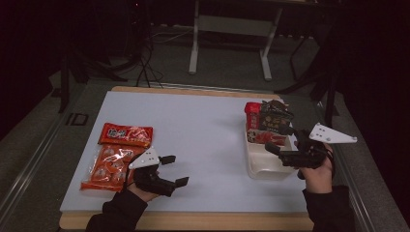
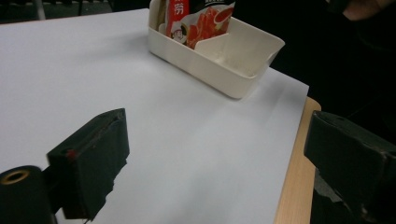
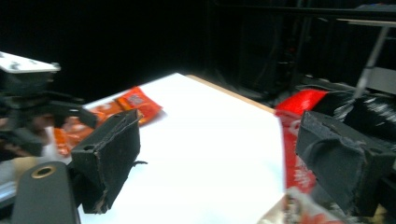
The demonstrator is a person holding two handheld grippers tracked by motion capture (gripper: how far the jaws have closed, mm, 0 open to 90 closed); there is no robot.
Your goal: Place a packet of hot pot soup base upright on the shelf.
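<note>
The white bin (image 1: 263, 166) holds three upright snack packets: a red packet (image 1: 252, 110), a dark packet (image 1: 274, 118) with gold characters too small to read, and a red-and-white packet (image 2: 205, 23) beside a red label bearing the character 劳. The right gripper (image 1: 283, 140) hovers over the bin, jaws spread and empty, the packets just beyond them. Behind the left gripper (image 1: 175, 170), whose jaws are also spread and empty, lie two orange-red packets (image 1: 118, 150) with unreadable print.

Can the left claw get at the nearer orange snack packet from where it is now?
Probably yes. The left claw is open and empty, and the orange snack packet lies flat on the table just beside that hand, nothing on top. The claw points away from it, so the wrist must turn first.
</note>
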